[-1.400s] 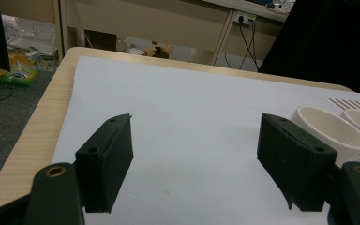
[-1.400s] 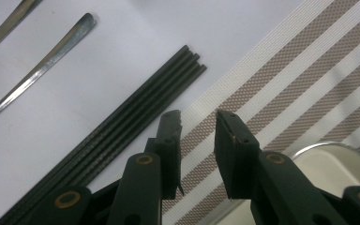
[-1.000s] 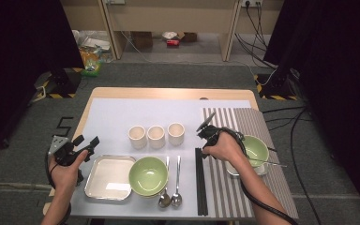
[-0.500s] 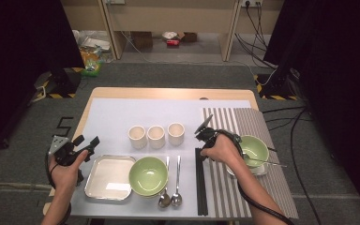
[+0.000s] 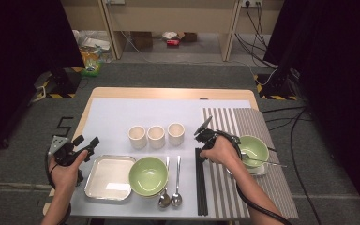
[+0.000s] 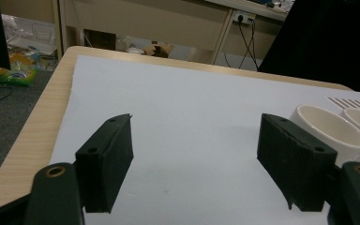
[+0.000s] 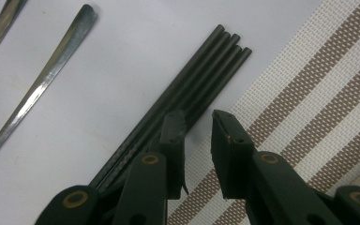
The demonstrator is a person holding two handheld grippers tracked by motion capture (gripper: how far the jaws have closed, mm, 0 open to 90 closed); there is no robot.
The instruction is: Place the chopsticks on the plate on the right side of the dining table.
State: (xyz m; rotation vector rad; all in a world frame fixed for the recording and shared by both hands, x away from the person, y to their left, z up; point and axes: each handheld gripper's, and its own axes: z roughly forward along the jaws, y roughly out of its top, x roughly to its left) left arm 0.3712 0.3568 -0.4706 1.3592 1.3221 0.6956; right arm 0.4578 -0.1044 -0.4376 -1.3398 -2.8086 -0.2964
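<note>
Right gripper (image 7: 199, 122) low over black chopsticks (image 7: 192, 79), centre of right gripper view; fingers have just been closing, narrow gap, nothing clamped yet. Risk: four sticks bundled, fingers may catch several or roll them onto striped mat (image 7: 309, 89). Left gripper (image 6: 197, 164) fingers wide apart, empty, over desk (image 6: 42, 117).

chopsticks (image 7: 187, 93) lower ends hidden behind right gripper (image 7: 198, 123), spoon (image 7: 37, 89) bowl cut off at frame edge
</note>
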